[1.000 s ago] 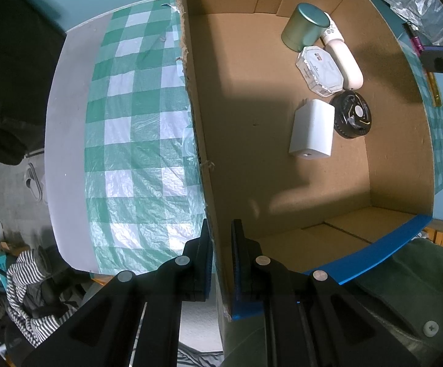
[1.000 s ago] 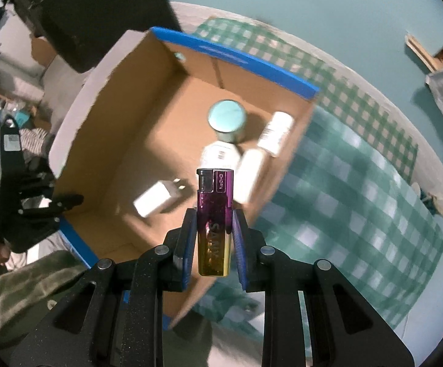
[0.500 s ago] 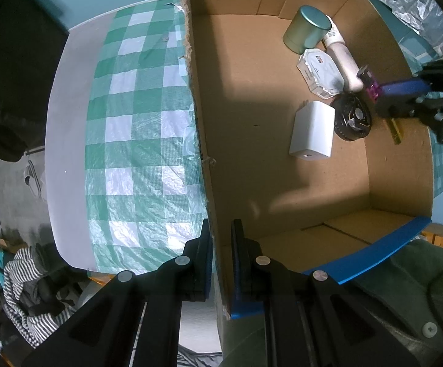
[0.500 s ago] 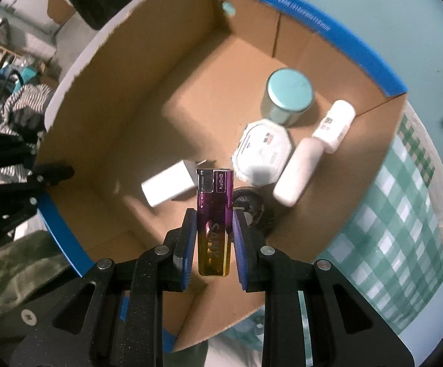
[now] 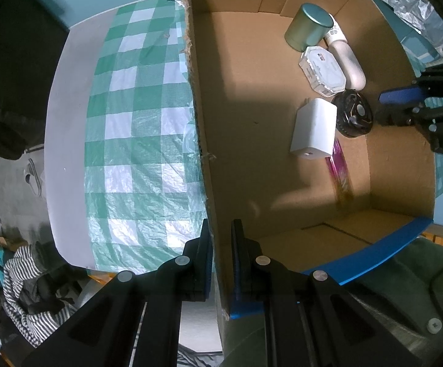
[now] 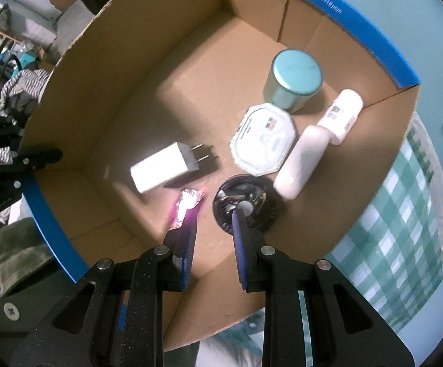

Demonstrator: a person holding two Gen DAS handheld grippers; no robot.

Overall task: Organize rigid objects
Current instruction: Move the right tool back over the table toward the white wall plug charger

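The purple lighter [image 6: 187, 206] is a blurred streak inside the cardboard box [image 6: 129, 61], just off the tip of my right gripper's left finger and free of the pads. My right gripper [image 6: 212, 223] hangs over the box floor with its jaws opening and nothing between them. In the left wrist view the lighter [image 5: 339, 165] lies blurred on the box floor beside the white charger [image 5: 313, 128], below my right gripper [image 5: 395, 107]. My left gripper [image 5: 221, 232] is shut on the box [image 5: 252, 61] wall near its corner.
The box also holds a black round disc [image 6: 252, 202], an octagonal white case [image 6: 264, 137], a teal tin [image 6: 294, 79] and two white bottles [image 6: 300, 159]. A green-checked cloth [image 5: 135, 122] covers the table around the box. Striped fabric [image 5: 22, 275] lies below the table edge.
My right gripper came down into the box with the lighter, then its jaws parted and the lighter dropped out toward the floor. The left gripper stayed on the wall.
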